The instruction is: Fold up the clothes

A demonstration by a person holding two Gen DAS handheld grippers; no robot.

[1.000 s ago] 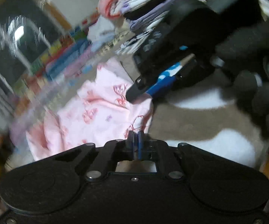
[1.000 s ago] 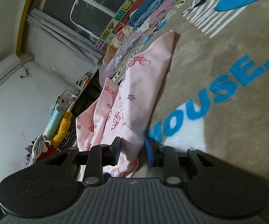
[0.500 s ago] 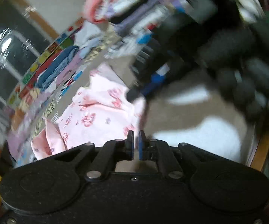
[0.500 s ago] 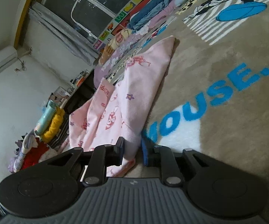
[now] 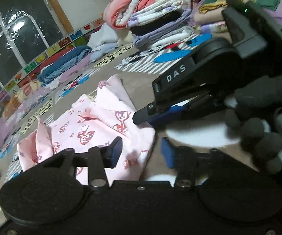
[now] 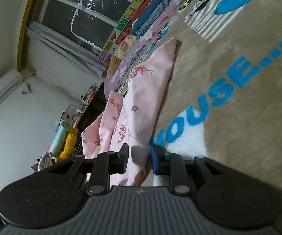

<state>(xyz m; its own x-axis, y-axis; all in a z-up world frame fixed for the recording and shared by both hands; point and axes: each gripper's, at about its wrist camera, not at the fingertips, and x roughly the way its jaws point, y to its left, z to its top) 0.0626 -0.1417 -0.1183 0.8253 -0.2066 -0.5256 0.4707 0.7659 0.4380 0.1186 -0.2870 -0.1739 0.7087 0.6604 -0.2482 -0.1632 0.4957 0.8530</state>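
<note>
Left wrist view, nearest: the left gripper (image 5: pixel 141 151) has its blue-padded jaws opening, standing moderately apart; the near corner of the pale pink printed cotton garment (image 5: pixel 94 131) lies between and below them, and neither pad presses on it.

Right wrist view, nearest: the right gripper (image 6: pixel 139 159) has its jaws opening slightly, a narrow gap between them; the near end of the pink garment (image 6: pixel 141 105) runs up between the pads; whether the left pad touches the cloth cannot be told for certain, and the right pad stands clear of it.

In the left wrist view the right gripper (image 5: pixel 143 117) reaches in from the right, held by a hand in a black glove (image 5: pixel 262 121); its fingertips sit at the right edge of the garment.

The garment lies partly folded on the beige plush rug with blue lettering (image 6: pixel 238 107), its long axis running away from the grippers, a loose flap standing up on its left side.

Farther off, a row of loose blue and lilac clothes (image 5: pixel 66 66) lies along the left edge of the rug; far right, a tall stack of folded pink, white and lilac laundry (image 5: pixel 152 17); beyond, a dark window with a wooden frame (image 6: pixel 86 13).
</note>
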